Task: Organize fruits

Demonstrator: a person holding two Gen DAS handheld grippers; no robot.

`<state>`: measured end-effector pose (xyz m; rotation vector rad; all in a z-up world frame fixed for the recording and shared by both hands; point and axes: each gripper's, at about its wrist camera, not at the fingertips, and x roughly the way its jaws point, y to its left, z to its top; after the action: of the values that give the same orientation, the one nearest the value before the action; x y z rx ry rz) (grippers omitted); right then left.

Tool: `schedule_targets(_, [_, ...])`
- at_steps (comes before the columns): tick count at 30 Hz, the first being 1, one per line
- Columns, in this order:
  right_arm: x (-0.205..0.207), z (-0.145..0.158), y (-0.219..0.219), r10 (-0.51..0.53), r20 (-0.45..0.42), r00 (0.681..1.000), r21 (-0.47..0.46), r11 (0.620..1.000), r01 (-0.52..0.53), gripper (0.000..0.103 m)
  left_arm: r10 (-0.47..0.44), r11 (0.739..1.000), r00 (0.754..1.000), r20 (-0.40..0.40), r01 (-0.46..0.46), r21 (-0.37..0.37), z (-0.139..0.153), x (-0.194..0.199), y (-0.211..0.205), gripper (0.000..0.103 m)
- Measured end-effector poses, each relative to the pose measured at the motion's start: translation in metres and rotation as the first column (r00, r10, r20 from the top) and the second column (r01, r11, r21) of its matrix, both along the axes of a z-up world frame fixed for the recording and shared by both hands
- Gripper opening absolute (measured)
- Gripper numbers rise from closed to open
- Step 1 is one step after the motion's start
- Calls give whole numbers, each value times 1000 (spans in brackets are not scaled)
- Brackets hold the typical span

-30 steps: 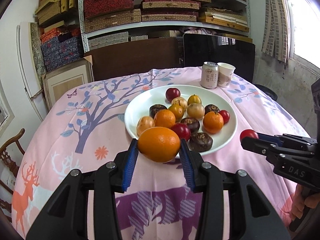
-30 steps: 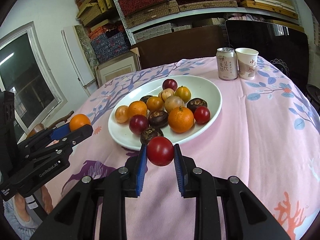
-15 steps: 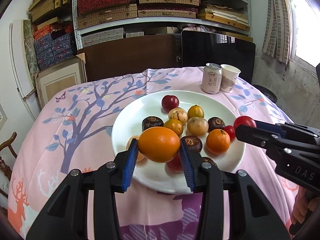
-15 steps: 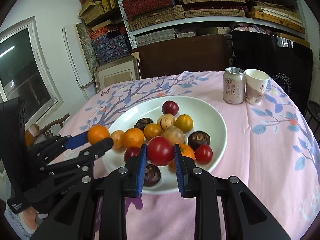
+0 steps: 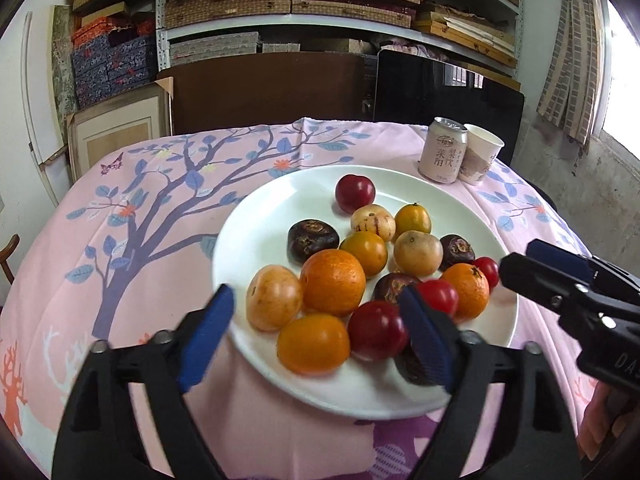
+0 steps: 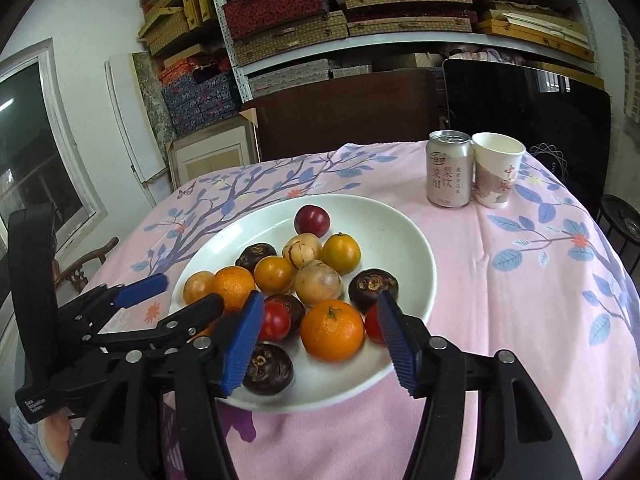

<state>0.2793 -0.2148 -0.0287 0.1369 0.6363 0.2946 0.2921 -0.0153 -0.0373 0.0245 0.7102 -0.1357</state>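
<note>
A white plate (image 5: pixel 256 216) (image 6: pixel 404 236) on the pink tablecloth holds several fruits: oranges, red tomatoes, dark brown fruits and pale ones. My left gripper (image 5: pixel 316 330) is open and empty over the plate's near edge, with an orange (image 5: pixel 313 343) lying on the plate between its fingers. My right gripper (image 6: pixel 320 338) is open and empty over the plate's near right part; an orange (image 6: pixel 332 330) lies between its fingers, and a red tomato (image 6: pixel 374 324) sits by the right finger. Each gripper shows in the other's view, the right one (image 5: pixel 560 276) and the left one (image 6: pixel 168 300).
A drink can (image 5: pixel 443 155) (image 6: pixel 448 168) and a paper cup (image 5: pixel 478 160) (image 6: pixel 496 170) stand behind the plate at the far right. Shelves of boxes, a dark chair back and a black panel stand beyond the table. The tablecloth drops off at the table's round edges.
Both grippers have opened over the plate. The orange has left my left gripper and the red tomato has left my right gripper; both now lie on the plate.
</note>
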Motion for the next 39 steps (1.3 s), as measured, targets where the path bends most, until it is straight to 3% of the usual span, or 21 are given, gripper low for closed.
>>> schedule_targets(6, [-44, -6, -16, -55, 25, 998, 40, 998, 54, 92, 18, 999, 1000, 0, -18, -37, 8, -37, 11, 98])
schedule_targets(9, [-66, -5, -17, -78, 56, 995, 18, 997, 77, 100, 24, 997, 1000, 0, -24, -74, 14, -56, 15, 99])
schedule_targets(14, [-82, -6, -26, -113, 68, 991, 32, 993, 111, 100, 59, 997, 998, 24, -58, -46, 19, -81, 15, 99])
schedule_targets(32, [-84, -7, -15, -116, 82, 990, -72, 990, 122, 100, 75, 985, 994, -74, -86, -148, 16, -79, 36, 99])
schedule_targets(36, [-83, -8, -14, -113, 78, 991, -79, 990, 119, 100, 81, 988, 994, -77, -90, -128, 19, -78, 35, 99])
schedule_targets(39, [-83, -8, -14, -113, 77, 991, -77, 990, 119, 100, 124, 991, 991, -49, -126, -42, 21, -81, 27, 99])
